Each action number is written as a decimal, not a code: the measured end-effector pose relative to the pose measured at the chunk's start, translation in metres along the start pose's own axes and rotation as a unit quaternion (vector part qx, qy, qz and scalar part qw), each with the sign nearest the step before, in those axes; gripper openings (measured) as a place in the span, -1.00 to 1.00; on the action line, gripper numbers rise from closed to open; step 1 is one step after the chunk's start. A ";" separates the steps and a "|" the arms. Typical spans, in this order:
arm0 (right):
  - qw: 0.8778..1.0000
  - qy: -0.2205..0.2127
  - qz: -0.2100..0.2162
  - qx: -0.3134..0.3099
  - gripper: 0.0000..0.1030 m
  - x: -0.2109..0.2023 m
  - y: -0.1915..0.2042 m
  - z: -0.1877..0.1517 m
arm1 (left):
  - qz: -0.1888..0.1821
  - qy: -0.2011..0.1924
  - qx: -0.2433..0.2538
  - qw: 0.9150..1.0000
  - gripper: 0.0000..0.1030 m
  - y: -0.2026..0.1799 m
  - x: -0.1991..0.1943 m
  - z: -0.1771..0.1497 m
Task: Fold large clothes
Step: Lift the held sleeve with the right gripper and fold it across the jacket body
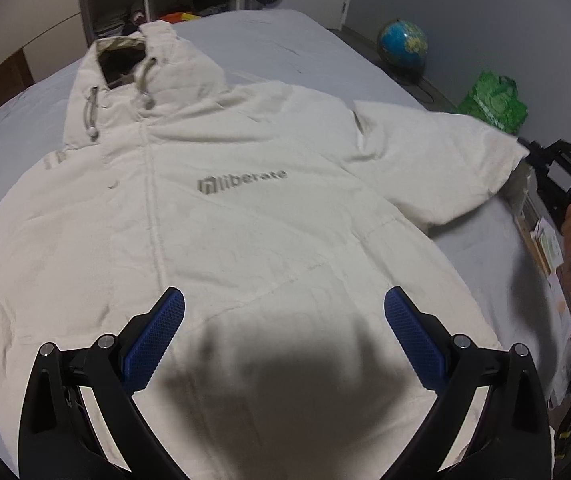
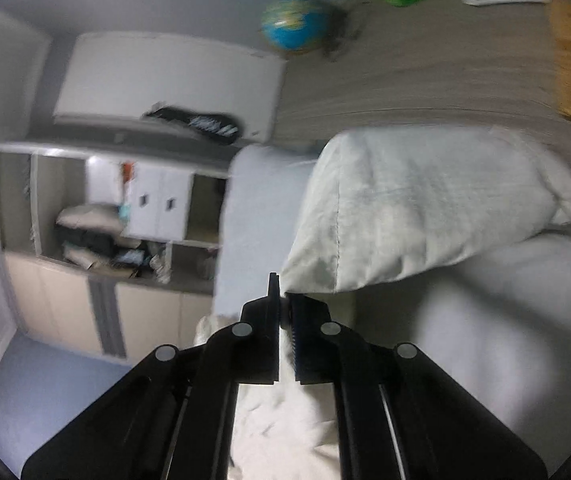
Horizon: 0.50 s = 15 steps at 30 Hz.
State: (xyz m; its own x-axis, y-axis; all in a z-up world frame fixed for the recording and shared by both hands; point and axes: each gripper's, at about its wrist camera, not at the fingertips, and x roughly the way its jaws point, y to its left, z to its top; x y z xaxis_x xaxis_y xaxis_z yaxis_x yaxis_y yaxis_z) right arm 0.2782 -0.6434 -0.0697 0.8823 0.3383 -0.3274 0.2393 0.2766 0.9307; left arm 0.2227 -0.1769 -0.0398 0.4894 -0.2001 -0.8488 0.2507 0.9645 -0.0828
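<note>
white hooded jacket (image 1: 213,216) lies front-up, spread on the grey bed (image 1: 285,52). left gripper (image 1: 284,334) hovers over its lower hem, fingers wide apart, holding nothing. right gripper (image 2: 284,308) is clamped on the cuff of the sleeve (image 2: 417,208), lifted off the bed's edge.

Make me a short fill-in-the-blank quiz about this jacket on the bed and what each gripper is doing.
1. The white jacket lies spread on the grey ____.
2. The left gripper hovers over the hem with its jaws ____.
3. The right gripper is shut on the jacket's ____.
4. On the floor beside the green bag stands a blue ____.

Missing words: bed; open; sleeve; globe
</note>
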 end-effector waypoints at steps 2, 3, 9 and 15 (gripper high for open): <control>0.999 0.010 0.015 -0.034 -0.93 0.006 0.029 -0.008 | 0.003 -0.008 -0.006 1.000 0.87 0.007 -0.006 0.002; 0.998 0.015 0.021 -0.051 -0.93 0.010 0.043 -0.013 | 0.004 -0.011 -0.010 1.000 0.87 0.011 -0.010 0.003; 0.987 0.071 0.046 -0.135 -0.93 0.042 0.113 -0.062 | 0.011 -0.027 -0.043 0.999 0.87 0.039 -0.029 0.000; 0.968 0.136 0.045 -0.205 -0.94 0.076 0.151 -0.128 | 0.022 -0.034 -0.076 0.996 0.87 0.074 -0.043 -0.013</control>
State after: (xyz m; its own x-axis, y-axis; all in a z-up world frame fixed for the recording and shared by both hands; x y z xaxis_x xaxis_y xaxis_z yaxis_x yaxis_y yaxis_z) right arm 0.3294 -0.4608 0.0255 0.7392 0.5863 -0.3313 -0.0636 0.5505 0.8324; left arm 0.2089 -0.0942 -0.0162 0.5547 -0.1626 -0.8160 0.1009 0.9866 -0.1280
